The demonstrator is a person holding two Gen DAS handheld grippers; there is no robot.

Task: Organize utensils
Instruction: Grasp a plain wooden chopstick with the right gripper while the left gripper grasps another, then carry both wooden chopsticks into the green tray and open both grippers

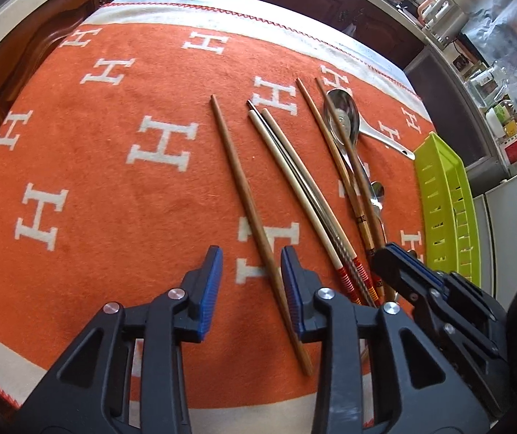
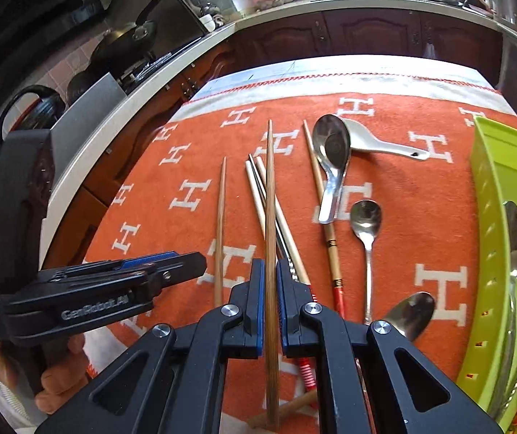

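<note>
Several chopsticks and spoons lie on an orange blanket [image 1: 95, 181]. My left gripper [image 1: 251, 271] is open just above the blanket, with a brown chopstick [image 1: 247, 199] running past its right finger. My right gripper [image 2: 269, 282] is shut on a bamboo chopstick [image 2: 271, 217] and holds it lifted, pointing away; it also shows in the left wrist view [image 1: 399, 264]. A steel soup spoon [image 2: 332, 155], a white ceramic spoon [image 2: 377, 144] and a small steel spoon [image 2: 366, 224] lie to the right. A green tray [image 2: 490, 217] at the right holds several utensils.
Another steel spoon [image 2: 410, 313] lies near the tray's front. Red-ended chopsticks [image 1: 352, 275] lie between the grippers. Dark wooden cabinets [image 2: 367, 36] and a counter ring the table. A stove with pans [image 2: 131, 36] is at the far left.
</note>
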